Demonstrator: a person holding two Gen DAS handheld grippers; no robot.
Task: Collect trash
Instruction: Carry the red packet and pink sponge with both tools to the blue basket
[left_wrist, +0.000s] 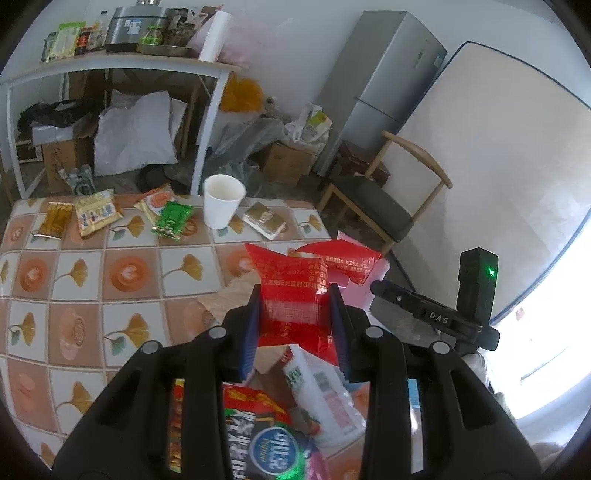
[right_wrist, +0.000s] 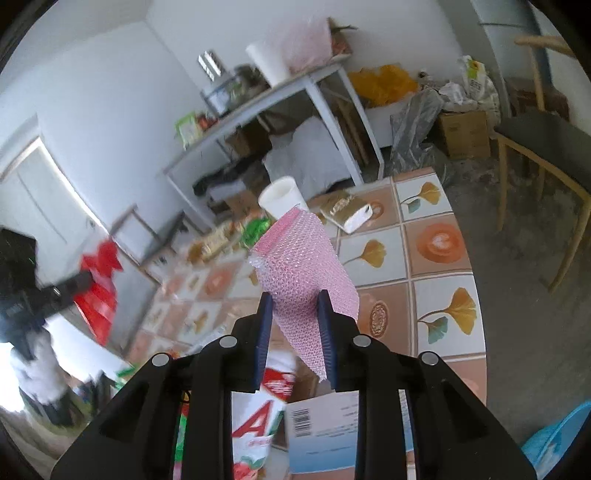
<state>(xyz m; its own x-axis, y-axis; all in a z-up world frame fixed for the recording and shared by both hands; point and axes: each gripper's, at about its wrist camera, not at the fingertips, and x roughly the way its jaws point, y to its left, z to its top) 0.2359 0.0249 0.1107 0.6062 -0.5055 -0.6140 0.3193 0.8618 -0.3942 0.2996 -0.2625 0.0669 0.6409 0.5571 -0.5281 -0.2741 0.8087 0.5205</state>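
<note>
My left gripper (left_wrist: 293, 295) is shut on a red plastic bag (left_wrist: 291, 280) with white print, held up over the table's right side. In the right wrist view my right gripper (right_wrist: 294, 301) is shut on a pink bubble-wrap sheet (right_wrist: 299, 258), lifted above the tiled tablecloth (right_wrist: 439, 240). The red bag (right_wrist: 99, 288) and the left gripper's body show blurred at the left of that view. A white paper cup (left_wrist: 221, 201) stands at the table's far edge, also seen as the cup (right_wrist: 282, 197) behind the pink sheet. Wrappers lie below both grippers.
Snack wrappers (left_wrist: 96, 212), a green packet (left_wrist: 171, 219) and a gold pack (left_wrist: 264, 219) lie along the far edge. A wooden chair (left_wrist: 384, 199) stands right of the table, a fridge (left_wrist: 380, 85) and cluttered white shelf table (left_wrist: 118, 62) behind. A blue basket (right_wrist: 557, 439) sits low right.
</note>
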